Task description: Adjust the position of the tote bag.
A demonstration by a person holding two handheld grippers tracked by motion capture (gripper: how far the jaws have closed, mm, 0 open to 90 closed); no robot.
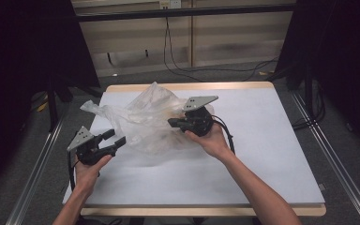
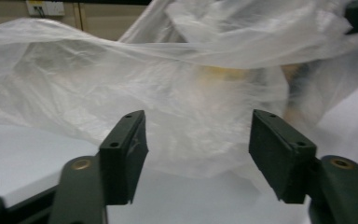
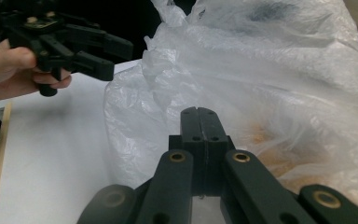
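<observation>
A crumpled clear plastic bag [image 1: 145, 117] lies puffed up on the left half of the pale table [image 1: 262, 164]. Through its film shows something yellowish brown [image 3: 270, 140], blurred. My right gripper [image 1: 171, 123] reaches into the bag's right side; in the right gripper view its jaws [image 3: 200, 112] are pressed together at the film, shut on the bag [image 3: 261, 84]. My left gripper [image 1: 116, 137] is at the bag's lower left, just short of it. In the left gripper view it [image 2: 198, 135] stands open with nothing between its pads, and the bag [image 2: 191, 84] hangs beyond them.
The table's wooden edge [image 1: 192, 86] runs along the far side, with cables [image 1: 178, 65] on the floor behind. Metal rails [image 1: 37, 164] flank the table left and right. The left hand and its gripper [image 3: 120, 59] appear far off in the right gripper view.
</observation>
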